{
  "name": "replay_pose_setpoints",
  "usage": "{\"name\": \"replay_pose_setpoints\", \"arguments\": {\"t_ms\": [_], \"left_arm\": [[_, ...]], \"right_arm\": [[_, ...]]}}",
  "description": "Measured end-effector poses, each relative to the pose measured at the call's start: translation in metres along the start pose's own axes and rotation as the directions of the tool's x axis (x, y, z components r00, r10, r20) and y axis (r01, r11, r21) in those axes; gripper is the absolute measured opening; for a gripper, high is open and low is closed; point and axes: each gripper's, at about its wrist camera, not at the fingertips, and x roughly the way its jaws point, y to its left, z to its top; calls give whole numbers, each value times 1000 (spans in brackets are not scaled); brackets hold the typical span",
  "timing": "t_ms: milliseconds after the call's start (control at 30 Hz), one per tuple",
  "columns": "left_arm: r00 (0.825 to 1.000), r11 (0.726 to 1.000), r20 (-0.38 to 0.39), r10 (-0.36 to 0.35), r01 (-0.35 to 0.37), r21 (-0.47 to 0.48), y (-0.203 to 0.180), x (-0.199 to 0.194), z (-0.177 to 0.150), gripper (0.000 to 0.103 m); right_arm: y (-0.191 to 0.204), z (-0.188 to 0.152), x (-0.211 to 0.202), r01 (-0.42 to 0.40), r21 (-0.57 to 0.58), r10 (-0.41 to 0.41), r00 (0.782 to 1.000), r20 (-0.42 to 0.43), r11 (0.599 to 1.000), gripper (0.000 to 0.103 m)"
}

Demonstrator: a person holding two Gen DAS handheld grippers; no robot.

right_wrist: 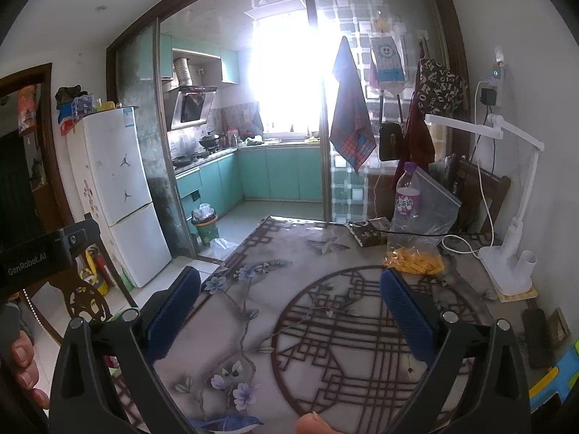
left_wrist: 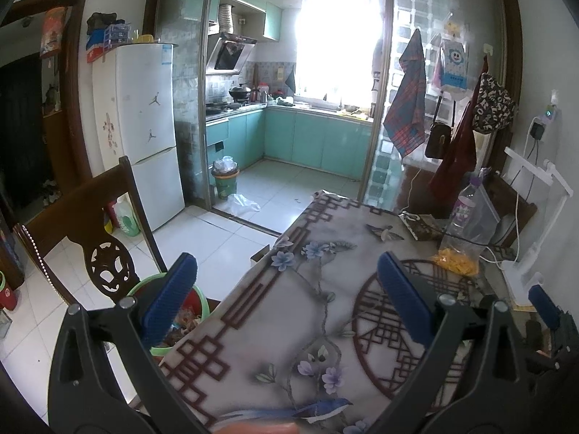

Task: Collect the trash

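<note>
Blue-padded left gripper (left_wrist: 286,296) and right gripper (right_wrist: 289,311) we hold wide, empty, over the floral-patterned tablecloth (left_wrist: 325,289); the green-rimmed red trash bucket (left_wrist: 197,307) sits at 8 o'clock.

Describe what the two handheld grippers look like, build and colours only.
Both match: the left gripper and right gripper have black plastic arms with triangular cut-outs and silver round pivot bolts. The fingers carry blue textured pads. The left unit's black housing reads "GenRobot.AI" in pale lettering.
</note>
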Motion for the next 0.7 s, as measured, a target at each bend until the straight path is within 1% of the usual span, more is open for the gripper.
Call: {"name": "replay_pose_setpoints", "arguments": {"t_ms": [333,700], "left_arm": [[1000,1000,-2,3,-3,4,-1,3,0,98],[1000,1000,-27,-13,13,27,-6,19,-3,98]], "right_arm": [[-3,0,5,1,6,-1,1000,-5,1000,96],[-12,-5,17,19,26,-18,1000,-22,999,96]]}}
